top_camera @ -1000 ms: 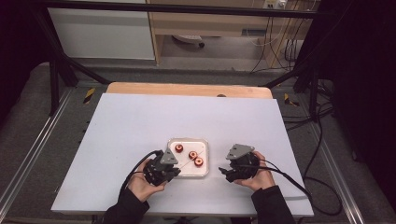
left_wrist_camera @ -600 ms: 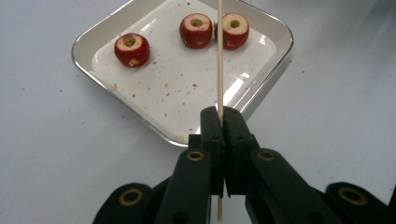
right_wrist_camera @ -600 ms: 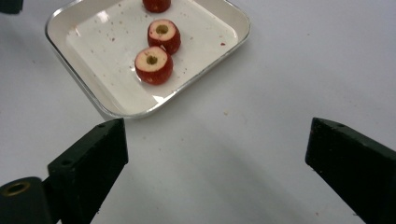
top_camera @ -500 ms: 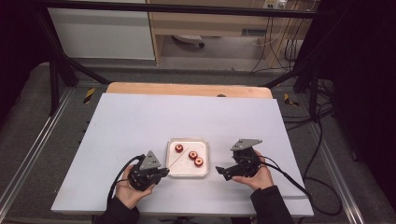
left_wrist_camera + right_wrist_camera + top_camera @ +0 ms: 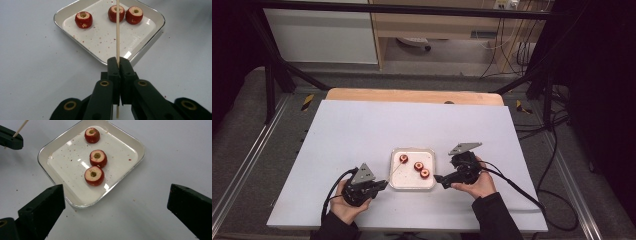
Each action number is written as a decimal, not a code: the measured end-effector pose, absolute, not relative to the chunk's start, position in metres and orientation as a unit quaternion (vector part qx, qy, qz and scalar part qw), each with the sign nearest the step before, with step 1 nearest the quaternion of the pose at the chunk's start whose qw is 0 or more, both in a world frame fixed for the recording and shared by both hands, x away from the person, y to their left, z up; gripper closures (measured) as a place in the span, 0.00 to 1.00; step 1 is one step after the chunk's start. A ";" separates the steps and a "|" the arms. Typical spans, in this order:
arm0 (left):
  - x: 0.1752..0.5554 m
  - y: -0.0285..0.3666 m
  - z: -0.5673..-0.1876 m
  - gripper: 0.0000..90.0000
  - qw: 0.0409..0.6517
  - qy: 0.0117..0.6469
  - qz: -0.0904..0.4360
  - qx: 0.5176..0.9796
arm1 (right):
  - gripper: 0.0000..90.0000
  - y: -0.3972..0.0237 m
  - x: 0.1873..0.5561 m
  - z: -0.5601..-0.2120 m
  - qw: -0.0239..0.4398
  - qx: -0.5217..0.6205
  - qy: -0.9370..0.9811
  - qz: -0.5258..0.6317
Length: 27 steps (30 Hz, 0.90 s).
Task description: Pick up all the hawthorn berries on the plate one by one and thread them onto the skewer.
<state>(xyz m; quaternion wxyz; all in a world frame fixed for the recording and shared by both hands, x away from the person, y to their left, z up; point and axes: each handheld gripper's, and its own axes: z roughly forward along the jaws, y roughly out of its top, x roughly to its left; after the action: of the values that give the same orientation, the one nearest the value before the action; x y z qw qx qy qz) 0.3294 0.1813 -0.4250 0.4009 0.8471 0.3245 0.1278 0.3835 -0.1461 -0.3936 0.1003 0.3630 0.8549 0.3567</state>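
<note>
Left tongs [image 5: 382,184]: held in the left hand [image 5: 343,206] at the near left of the desk [image 5: 362,130]. The jaws are pressed tight together on a thin wooden stick [image 5: 117,32].
Stick: it is gripped near its lower end and is pointed out over the tray [image 5: 395,184]. In the left gripper view its far part is seen over the tray, across one of the fruits.
Tray: a white square tray with a shiny rim is set on the desk between the two tongs. Small red crumbs are scattered inside it and on the desk beside it.
Fruits: three small red fruits [image 5: 94,175] with the tops cut flat and a hole in the middle are set in the tray. One fruit [image 5: 92,135] is kept apart near the far side; the other two are placed close together.
Right tongs [image 5: 438,179]: held in the right hand [image 5: 477,181] just to the right of the tray. The jaws are spread wide apart and nothing is held between them. They are pointed at the tray.
Cables: a black cable [image 5: 517,190] is seen trailing from the right tongs.
</note>
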 end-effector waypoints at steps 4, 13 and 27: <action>0.328 0.183 -0.427 0.98 0.402 0.326 0.126 0.846 | 0.03 -0.133 0.389 -0.391 0.095 0.370 0.857 0.345; 0.326 0.187 -0.428 0.98 0.409 0.323 0.132 0.843 | 0.12 -0.102 0.402 -0.391 0.070 0.356 0.878 0.312; 0.326 0.186 -0.431 0.98 0.407 0.325 0.129 0.844 | 0.41 -0.077 0.426 -0.403 0.007 0.344 0.911 0.229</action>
<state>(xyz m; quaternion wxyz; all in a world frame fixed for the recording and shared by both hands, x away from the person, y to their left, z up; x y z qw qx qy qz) 0.3262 0.1860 -0.4313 0.4065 0.8442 0.3248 0.1289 0.4264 -0.0773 -0.4035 0.0071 0.3439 0.9105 0.2293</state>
